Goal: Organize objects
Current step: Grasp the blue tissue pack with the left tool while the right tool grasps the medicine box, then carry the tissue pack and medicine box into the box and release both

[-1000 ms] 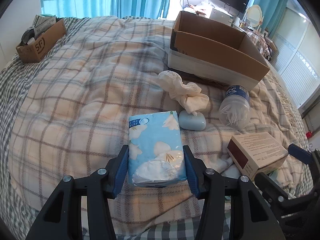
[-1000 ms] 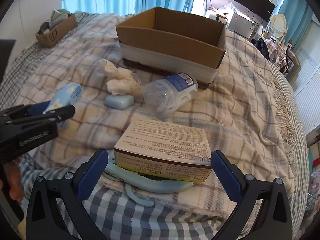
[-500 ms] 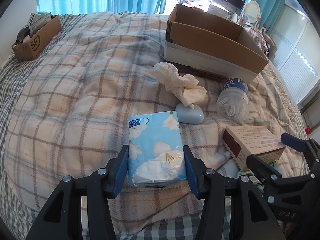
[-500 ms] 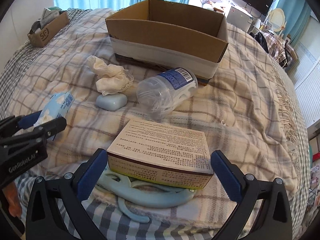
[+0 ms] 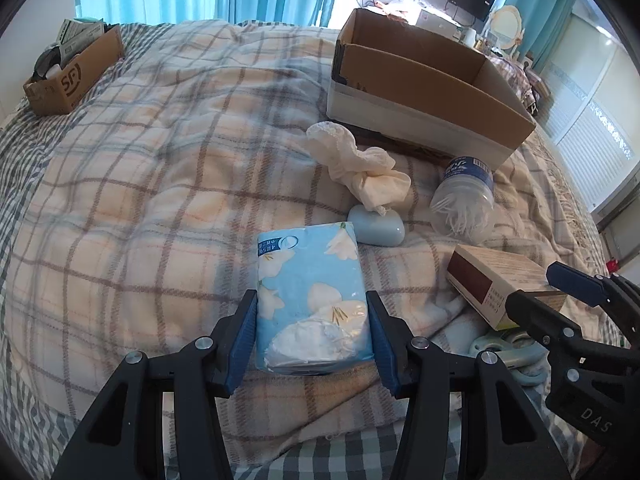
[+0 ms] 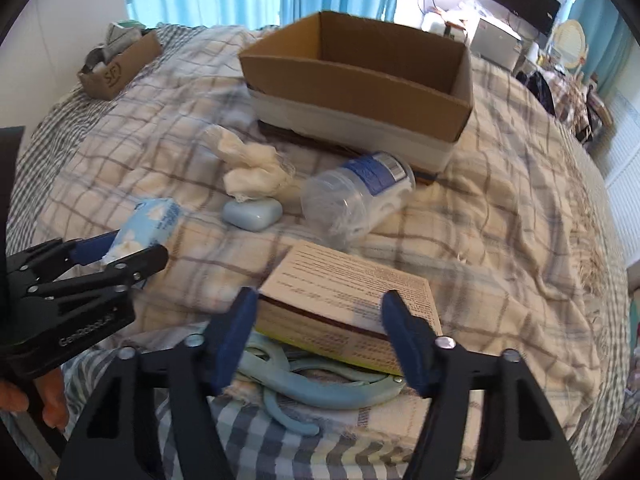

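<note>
- The tissue pack (image 5: 312, 296) lies on the plaid blanket (image 5: 160, 168), pinched between the blue pads of the left gripper (image 5: 312, 340).
- The right gripper (image 6: 326, 336) has closed onto the printed carton (image 6: 352, 300), which rests on a pale blue hanger (image 6: 320, 384).
- Beyond lie a soap case (image 5: 376, 228), crumpled cloth (image 5: 360, 168), a cotton swab jar (image 5: 464, 200) and an open cardboard box (image 5: 424, 92).
</note>
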`<action>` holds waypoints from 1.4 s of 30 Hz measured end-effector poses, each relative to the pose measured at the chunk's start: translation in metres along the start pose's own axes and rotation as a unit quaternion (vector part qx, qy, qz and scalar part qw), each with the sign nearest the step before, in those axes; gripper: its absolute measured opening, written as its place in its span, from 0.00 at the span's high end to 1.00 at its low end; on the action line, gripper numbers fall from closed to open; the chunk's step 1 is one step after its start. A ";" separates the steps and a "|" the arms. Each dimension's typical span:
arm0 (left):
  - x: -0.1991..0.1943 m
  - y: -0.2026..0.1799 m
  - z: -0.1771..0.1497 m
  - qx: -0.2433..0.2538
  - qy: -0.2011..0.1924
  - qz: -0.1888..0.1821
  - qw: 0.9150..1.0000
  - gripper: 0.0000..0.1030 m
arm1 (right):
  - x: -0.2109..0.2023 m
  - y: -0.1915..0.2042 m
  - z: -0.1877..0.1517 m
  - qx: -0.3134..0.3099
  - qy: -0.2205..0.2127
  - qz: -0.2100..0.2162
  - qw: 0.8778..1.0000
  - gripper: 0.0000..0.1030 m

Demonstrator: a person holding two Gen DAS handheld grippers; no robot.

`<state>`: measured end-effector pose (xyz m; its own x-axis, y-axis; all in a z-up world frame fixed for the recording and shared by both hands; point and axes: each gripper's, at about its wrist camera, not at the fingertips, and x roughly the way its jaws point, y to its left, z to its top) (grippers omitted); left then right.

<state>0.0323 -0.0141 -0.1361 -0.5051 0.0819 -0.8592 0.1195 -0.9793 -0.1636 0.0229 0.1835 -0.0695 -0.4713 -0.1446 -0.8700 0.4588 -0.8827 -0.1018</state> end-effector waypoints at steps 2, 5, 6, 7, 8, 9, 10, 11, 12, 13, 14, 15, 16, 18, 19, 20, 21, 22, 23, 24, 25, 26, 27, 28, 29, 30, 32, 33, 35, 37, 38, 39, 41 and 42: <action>0.000 -0.001 0.000 0.001 -0.001 0.001 1.000 0.49 | 0.003 0.001 -0.002 -0.006 0.008 0.004 1.000 0.42; 0.000 -0.001 0.000 0.001 -0.002 0.006 1.000 0.49 | 0.004 0.004 -0.005 -0.027 0.010 -0.022 0.999 0.28; 0.000 0.000 0.000 0.000 -0.002 0.008 1.000 0.49 | 0.005 0.006 -0.005 -0.038 0.015 -0.022 0.999 0.25; 0.000 0.001 0.000 -0.001 -0.002 0.009 1.000 0.49 | 0.007 0.008 -0.006 -0.047 0.025 -0.019 0.998 0.18; -0.001 0.002 0.000 -0.002 -0.002 0.010 1.000 0.49 | 0.011 0.012 -0.007 -0.058 0.034 -0.021 0.997 0.14; -0.001 0.003 0.001 -0.004 -0.004 0.010 1.000 0.49 | 0.014 0.016 -0.009 -0.070 0.034 -0.032 0.996 0.12; -0.002 0.005 0.001 -0.006 -0.005 0.010 1.000 0.49 | 0.016 0.018 -0.010 -0.080 0.033 -0.041 0.995 0.12; -0.002 0.006 0.001 -0.008 -0.005 0.010 1.000 0.49 | 0.019 0.020 -0.010 -0.090 0.035 -0.049 0.994 0.12; -0.002 0.009 0.001 -0.011 -0.005 0.010 1.000 0.49 | 0.023 0.021 -0.009 -0.096 0.039 -0.054 0.993 0.12; -0.002 0.011 0.001 -0.014 -0.005 0.010 1.000 0.49 | 0.029 0.020 -0.008 -0.098 0.046 -0.065 0.992 0.12; -0.002 0.013 0.002 -0.017 -0.004 0.011 1.000 0.49 | 0.036 0.020 -0.007 -0.101 0.056 -0.077 0.990 0.12; -0.001 0.015 0.002 -0.020 -0.004 0.012 1.000 0.49 | 0.041 0.020 -0.006 -0.107 0.063 -0.084 0.989 0.12; -0.001 0.017 0.002 -0.024 -0.003 0.013 1.000 0.49 | 0.043 0.021 -0.004 -0.114 0.066 -0.087 0.987 0.12; -0.002 0.019 0.002 -0.028 -0.004 0.012 1.000 0.49 | 0.046 0.018 0.000 -0.120 0.071 -0.083 0.987 0.12; -0.003 0.020 0.003 -0.029 -0.005 0.010 1.000 0.49 | 0.045 0.016 0.001 -0.116 0.070 -0.080 0.988 0.13; -0.003 0.021 0.003 -0.030 -0.006 0.009 0.999 0.49 | 0.041 0.014 0.002 -0.111 0.065 -0.075 0.989 0.16; -0.004 0.021 0.003 -0.031 -0.007 0.007 0.999 0.49 | 0.036 0.013 0.003 -0.110 0.056 -0.070 0.990 0.26; -0.004 0.022 0.003 -0.031 -0.008 0.007 0.999 0.49 | 0.029 0.014 0.004 -0.115 0.046 -0.067 0.990 0.36; -0.003 0.021 0.004 -0.031 -0.007 0.006 0.999 0.49 | 0.022 0.016 0.005 -0.125 0.034 -0.068 0.989 0.41; -0.003 0.021 0.004 -0.030 -0.006 0.006 1.000 0.49 | 0.016 0.018 0.007 -0.135 0.022 -0.073 0.988 0.49; -0.003 0.020 0.004 -0.028 -0.005 0.005 1.000 0.49 | 0.013 0.020 0.009 -0.144 0.014 -0.078 0.986 0.55; -0.002 0.019 0.004 -0.026 -0.004 0.004 1.000 0.49 | 0.007 0.021 0.010 -0.153 0.002 -0.086 0.985 0.58; -0.003 0.018 0.005 -0.025 -0.004 0.003 1.000 0.49 | 0.003 0.021 0.013 -0.159 -0.005 -0.088 0.983 0.62; -0.003 0.018 0.005 -0.025 -0.005 0.002 1.000 0.49 | 0.001 0.021 0.016 -0.163 -0.009 -0.087 0.983 0.64; -0.004 0.017 0.005 -0.024 -0.006 0.002 1.000 0.49 | 0.000 0.018 0.020 -0.163 -0.010 -0.083 0.983 0.65; -0.004 0.017 0.005 -0.024 -0.006 0.001 1.000 0.49 | -0.003 0.013 0.025 -0.161 -0.011 -0.075 0.984 0.66; -0.006 0.016 0.007 -0.023 -0.007 0.001 1.000 0.49 | -0.009 0.005 0.034 -0.156 -0.016 -0.063 0.986 0.68; -0.007 0.016 0.009 -0.024 -0.008 -0.001 1.000 0.49 | -0.015 -0.001 0.042 -0.150 -0.019 -0.050 0.987 0.69; -0.011 0.016 0.013 -0.028 -0.012 -0.008 1.000 0.49 | -0.028 -0.010 0.056 -0.140 -0.030 -0.029 0.989 0.69; -0.016 0.012 0.022 -0.024 -0.022 -0.014 0.999 0.49 | -0.041 -0.020 0.069 -0.139 -0.046 -0.021 0.989 0.69; -0.018 0.010 0.026 -0.019 -0.025 -0.014 0.999 0.49 | -0.047 -0.023 0.076 -0.138 -0.054 -0.016 0.989 0.69; -0.020 0.006 0.033 -0.011 -0.030 -0.013 0.999 0.49 | -0.054 -0.029 0.084 -0.134 -0.063 -0.004 0.989 0.69; -0.022 -0.002 0.046 0.003 -0.038 -0.011 0.999 0.49 | -0.062 -0.033 0.098 -0.127 -0.073 0.015 0.989 0.69; -0.023 -0.006 0.055 0.009 -0.041 -0.011 0.999 0.49 | -0.066 -0.038 0.106 -0.123 -0.078 0.026 0.989 0.69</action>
<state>-0.0033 -0.0203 -0.0886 -0.5764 0.0885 -0.8124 0.0928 -0.9806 -0.1727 -0.0432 0.1798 0.0428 -0.5436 -0.2707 -0.7945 0.6462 -0.7390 -0.1903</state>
